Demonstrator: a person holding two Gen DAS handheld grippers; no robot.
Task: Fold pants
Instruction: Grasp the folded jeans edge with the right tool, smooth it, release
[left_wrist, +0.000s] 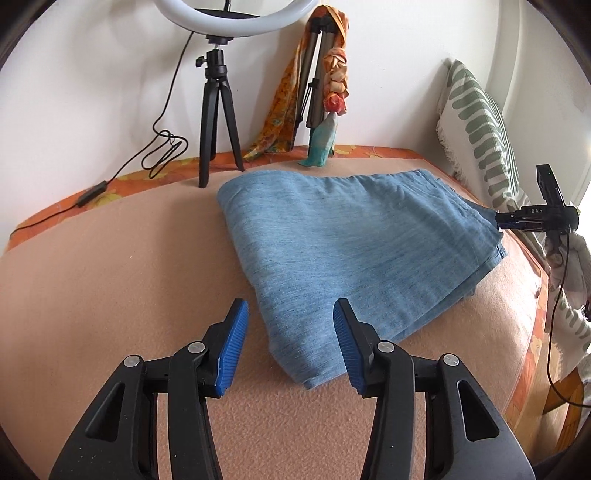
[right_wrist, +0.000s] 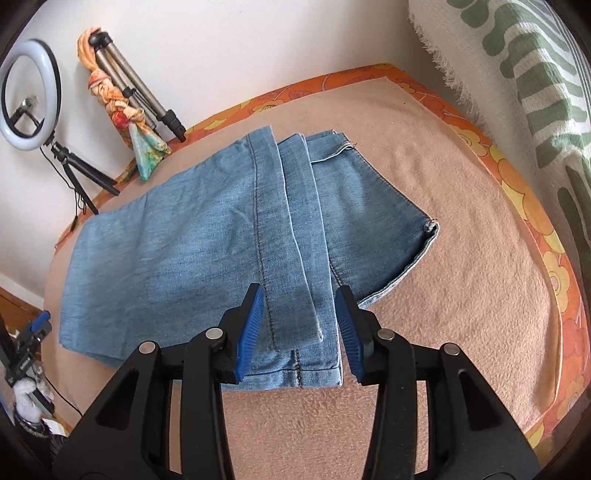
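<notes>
The pants lie folded on the bed, already a flat blue bundle with hems and seams stacked at one end. Their long axis runs from the right claw away toward the ring light and the left claw — so each claw faces one short end.

The right claw is spread apart, its blue pads either side of the hem end, holding nothing; whether the pads touch the cloth cannot be told. The left claw is also apart and empty, hovering over the near corner of the fold, the cloth passing between and beyond its fingers.

The stacked hems sit directly between the right claw's fingers, so that arm seems better placed to pinch the layered edge. A further fold would likely carry this end along the long axis toward the left claw. The layers are staggered — a shallow pinch may catch only the top ones.
</notes>
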